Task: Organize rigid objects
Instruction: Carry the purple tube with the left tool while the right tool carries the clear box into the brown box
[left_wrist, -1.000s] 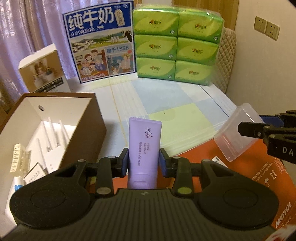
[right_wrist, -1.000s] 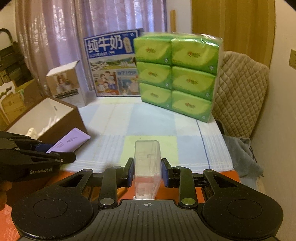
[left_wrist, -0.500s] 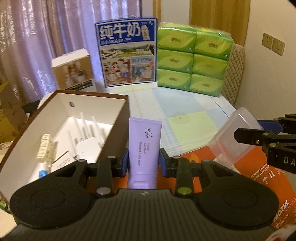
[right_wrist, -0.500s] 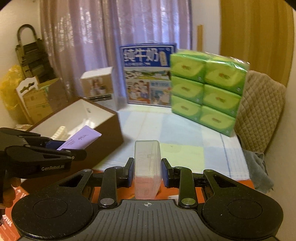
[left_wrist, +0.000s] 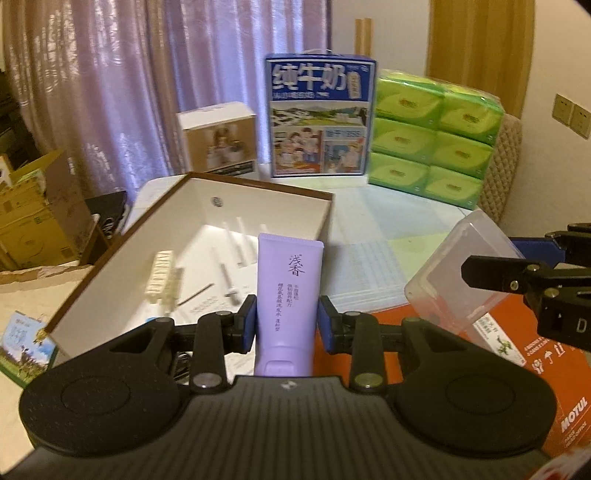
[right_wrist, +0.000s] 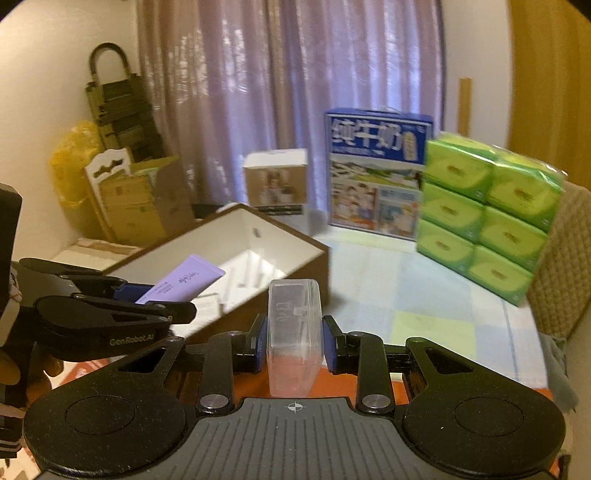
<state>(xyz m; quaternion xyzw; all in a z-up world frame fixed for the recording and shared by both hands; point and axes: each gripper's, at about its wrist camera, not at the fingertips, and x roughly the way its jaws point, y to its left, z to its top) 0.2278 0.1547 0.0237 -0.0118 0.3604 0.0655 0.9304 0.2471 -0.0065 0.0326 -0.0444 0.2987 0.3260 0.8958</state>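
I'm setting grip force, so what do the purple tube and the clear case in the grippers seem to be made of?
Purple tube: probably soft plastic with a matte finish; it has a flat crimped top edge and printed text, and shows no glare.
Clear case: likely hard transparent plastic, glossy; the surface behind it shows through and its rounded corners keep their shape between the pads.

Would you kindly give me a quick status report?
Left tongs shut on purple tube. Right tongs shut on clear case. Open box ahead, nothing blocking.

left hand-held gripper (left_wrist: 287, 325) clamping purple tube (left_wrist: 287, 291), open box (left_wrist: 207, 236)
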